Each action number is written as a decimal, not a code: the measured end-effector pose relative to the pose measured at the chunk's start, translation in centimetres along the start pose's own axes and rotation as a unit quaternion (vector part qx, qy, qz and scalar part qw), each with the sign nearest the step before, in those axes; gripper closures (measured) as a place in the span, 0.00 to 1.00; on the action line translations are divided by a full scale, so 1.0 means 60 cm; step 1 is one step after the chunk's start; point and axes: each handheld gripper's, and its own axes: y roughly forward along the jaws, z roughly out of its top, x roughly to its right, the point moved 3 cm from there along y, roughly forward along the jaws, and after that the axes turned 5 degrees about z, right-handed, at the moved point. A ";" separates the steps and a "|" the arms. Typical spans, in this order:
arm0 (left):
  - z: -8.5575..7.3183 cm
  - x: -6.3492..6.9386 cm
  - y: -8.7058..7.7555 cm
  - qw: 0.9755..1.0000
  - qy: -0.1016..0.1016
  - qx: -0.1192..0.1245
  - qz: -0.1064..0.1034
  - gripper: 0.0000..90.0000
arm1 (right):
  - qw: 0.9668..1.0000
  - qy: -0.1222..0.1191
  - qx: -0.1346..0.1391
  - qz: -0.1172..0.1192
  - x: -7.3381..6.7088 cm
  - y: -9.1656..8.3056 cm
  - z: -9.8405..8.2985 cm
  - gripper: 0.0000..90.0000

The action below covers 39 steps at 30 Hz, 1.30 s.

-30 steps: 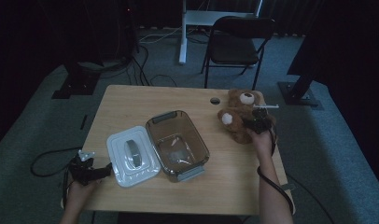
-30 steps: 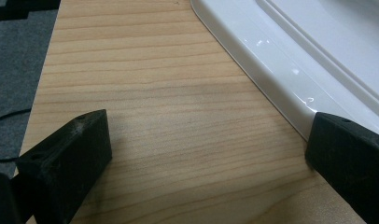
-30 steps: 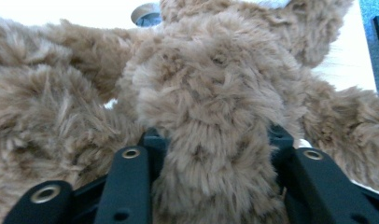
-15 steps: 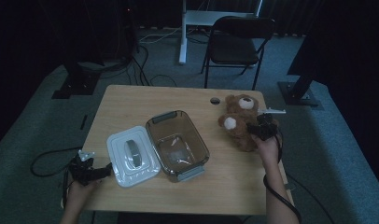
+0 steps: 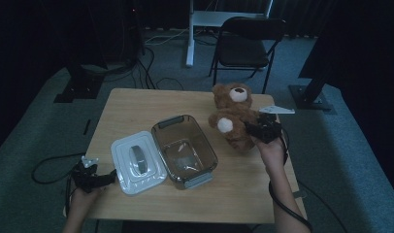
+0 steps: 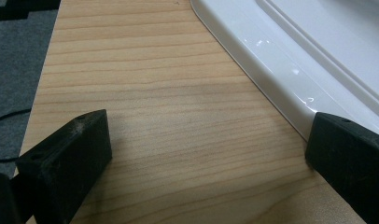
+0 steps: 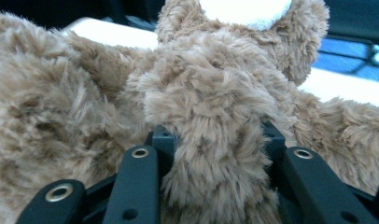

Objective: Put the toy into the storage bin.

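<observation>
The right gripper (image 5: pixel 259 130) pinches a limb of the brown plush teddy bear (image 5: pixel 234 119) above the desk's (image 5: pixel 137 104) right side, its fingers having just tightened, while the open clear plastic container (image 5: pixel 184 150) waits empty and the left gripper (image 5: pixel 90 177) rests spread.

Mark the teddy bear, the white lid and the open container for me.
teddy bear (image 5: pixel 234 127): high view, on its brown belly.
white lid (image 5: pixel 123 148): high view, on its flat left border.
container (image 5: pixel 172 122): high view, on its far rim.
</observation>
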 end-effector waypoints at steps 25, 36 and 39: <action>0.000 0.000 0.000 1.000 0.001 0.000 0.000 0.01 | 0.987 -0.083 0.019 0.140 -0.229 0.023 0.046 0.69; 0.000 0.000 0.000 1.000 0.001 -0.001 0.000 0.01 | 0.984 -0.122 -0.038 0.123 -0.263 0.078 -0.019 0.69; 0.000 0.000 0.000 1.000 -0.002 0.001 0.000 0.01 | 0.983 -0.127 -0.047 0.121 -0.262 0.079 -0.029 0.69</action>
